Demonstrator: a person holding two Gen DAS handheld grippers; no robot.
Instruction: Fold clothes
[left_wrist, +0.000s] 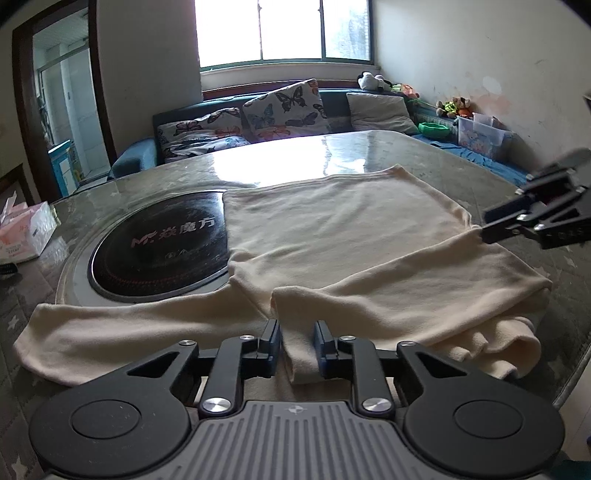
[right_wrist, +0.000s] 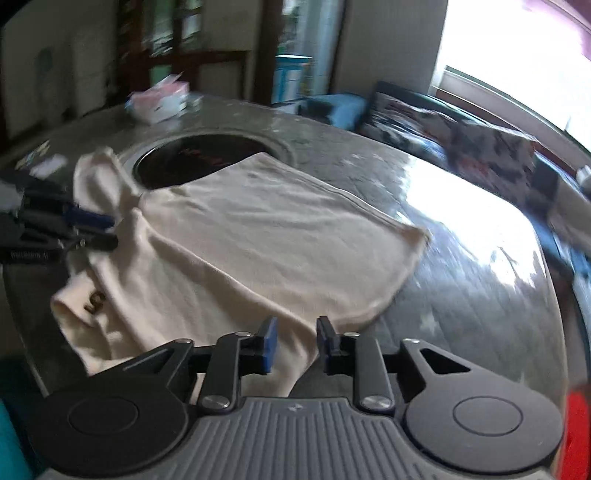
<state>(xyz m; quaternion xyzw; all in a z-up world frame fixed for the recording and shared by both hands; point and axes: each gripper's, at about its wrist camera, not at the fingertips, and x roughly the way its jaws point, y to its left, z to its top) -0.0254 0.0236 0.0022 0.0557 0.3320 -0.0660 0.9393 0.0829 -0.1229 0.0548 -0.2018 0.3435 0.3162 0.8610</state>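
A cream long-sleeved top (left_wrist: 332, 236) lies spread on the glass-topped table (left_wrist: 280, 158), partly over a round black induction hob (left_wrist: 162, 243). Its right side is folded over the body, and one sleeve (left_wrist: 110, 325) trails to the left. My left gripper (left_wrist: 297, 330) is at the near edge, jaws parted around a fold of the cloth. My right gripper (right_wrist: 293, 334) is parted over the cloth's edge; in the left wrist view it (left_wrist: 484, 232) touches the folded edge. The top (right_wrist: 258, 236) and the left gripper (right_wrist: 99, 230) also show in the blurred right wrist view.
A tissue box (left_wrist: 26, 232) sits at the table's left edge; it also shows in the right wrist view (right_wrist: 159, 99). Behind the table stands a sofa with butterfly cushions (left_wrist: 284, 107), soft toys (left_wrist: 452, 107) and a plastic bin (left_wrist: 480, 134) under a bright window.
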